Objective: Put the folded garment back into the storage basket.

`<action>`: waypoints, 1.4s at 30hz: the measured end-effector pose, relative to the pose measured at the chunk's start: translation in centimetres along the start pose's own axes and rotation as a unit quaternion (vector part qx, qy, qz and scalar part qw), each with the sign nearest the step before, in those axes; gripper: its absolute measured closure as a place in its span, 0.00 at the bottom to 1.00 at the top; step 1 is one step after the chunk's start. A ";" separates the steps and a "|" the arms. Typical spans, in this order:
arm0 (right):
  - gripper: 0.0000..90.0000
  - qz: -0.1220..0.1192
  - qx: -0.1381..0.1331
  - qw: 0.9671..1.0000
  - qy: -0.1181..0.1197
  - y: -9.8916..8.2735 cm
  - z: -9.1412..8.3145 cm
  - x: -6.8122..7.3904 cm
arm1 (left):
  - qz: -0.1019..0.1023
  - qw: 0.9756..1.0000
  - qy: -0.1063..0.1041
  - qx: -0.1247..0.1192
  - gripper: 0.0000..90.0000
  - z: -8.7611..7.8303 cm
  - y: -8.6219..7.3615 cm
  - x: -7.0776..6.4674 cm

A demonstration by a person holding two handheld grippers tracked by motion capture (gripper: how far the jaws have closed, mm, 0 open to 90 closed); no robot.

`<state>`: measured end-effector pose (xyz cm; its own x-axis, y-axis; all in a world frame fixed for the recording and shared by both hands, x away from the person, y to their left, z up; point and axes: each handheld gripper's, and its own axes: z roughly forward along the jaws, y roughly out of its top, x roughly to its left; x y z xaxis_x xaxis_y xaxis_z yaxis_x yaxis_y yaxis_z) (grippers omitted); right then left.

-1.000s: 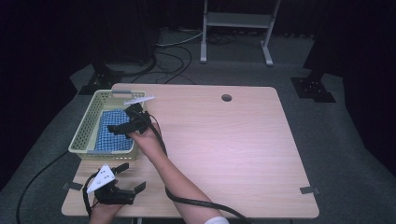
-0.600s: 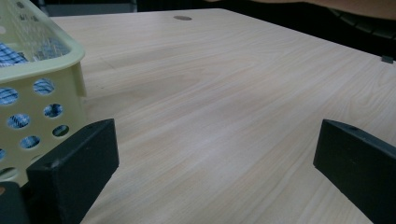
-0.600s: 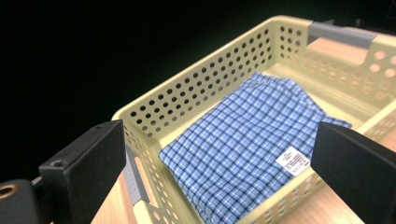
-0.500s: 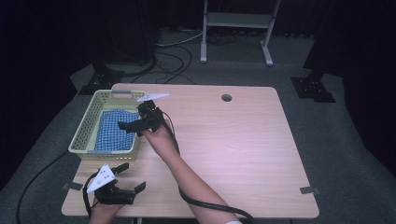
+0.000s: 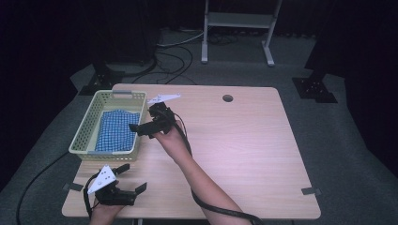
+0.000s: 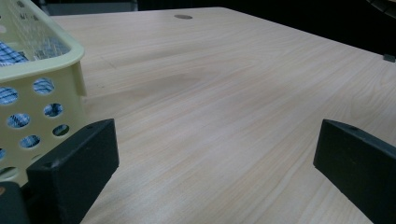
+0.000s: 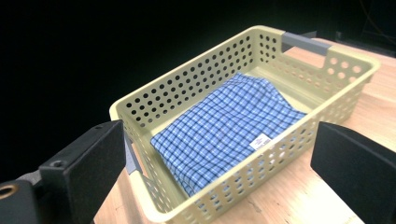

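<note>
A pale yellow perforated basket [image 5: 83, 137] sits at the far left of a wooden table [image 5: 244, 140], holding a folded blue checked cloth [image 5: 116, 130] that lies flat on its floor. A small white label [image 7: 260, 140] shows on the cloth near the basket's long wall in the right gripper view.

The right gripper [image 5: 141, 127], held in a person's right hand [image 5: 167, 137], hangs just beside the basket's right wall, above the table, its jaws pointed toward the basket and spread wide apart with nothing between them. Its grey plate [image 5: 163, 98] tilts above it, and its cable [image 5: 220, 212] trails back along the forearm.

The left gripper [image 5: 132, 178] rests low over the table's near edge, in front of the basket's near end, gripped by the left hand [image 5: 104, 213]. Its jaws also stand wide apart and empty, facing across bare wood. In the left gripper view the basket's corner stands just beside the left jaw.

A round hole [image 5: 227, 98] marks the table well to the right of the basket's far end.
</note>
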<state>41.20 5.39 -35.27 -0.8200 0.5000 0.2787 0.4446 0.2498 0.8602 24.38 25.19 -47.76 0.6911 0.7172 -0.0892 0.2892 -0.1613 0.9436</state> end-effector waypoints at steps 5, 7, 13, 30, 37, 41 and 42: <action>0.04 -0.001 -0.008 1.000 -0.006 -0.1 -1.7 -0.3 | 0.002 1.000 0.000 0.001 0.00 0.0 0.0 0.0; 0.04 -0.001 -0.013 1.000 -0.007 -0.2 -2.4 -0.4 | 0.002 1.000 0.001 0.001 0.00 0.0 0.0 0.0; 0.04 0.000 -0.020 1.000 -0.017 -0.6 -4.5 -1.1 | 0.003 1.000 0.002 0.003 0.00 0.0 0.0 0.0; 0.04 -0.005 -0.021 0.999 -0.048 -2.7 -10.1 -3.0 | 0.004 1.000 0.001 0.007 0.00 0.1 0.1 0.0; 0.04 -0.002 -0.036 0.998 -0.056 -3.9 -12.9 -3.7 | 0.004 1.000 0.004 0.006 0.00 0.1 0.1 0.0; 0.03 -0.001 -0.043 0.997 -0.063 -4.8 -14.5 -3.8 | 0.003 1.000 0.001 0.006 0.00 0.1 0.1 0.0; 0.04 -0.002 -0.045 0.997 -0.064 -4.9 -14.9 -3.9 | 0.002 1.000 0.002 0.006 0.00 0.1 0.1 0.0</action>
<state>36.83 -10.12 -34.24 -0.7666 0.6024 0.2225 0.4021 0.1801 0.8977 24.46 25.07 -47.74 0.6898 0.7190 -0.0845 0.2942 -0.1718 0.9402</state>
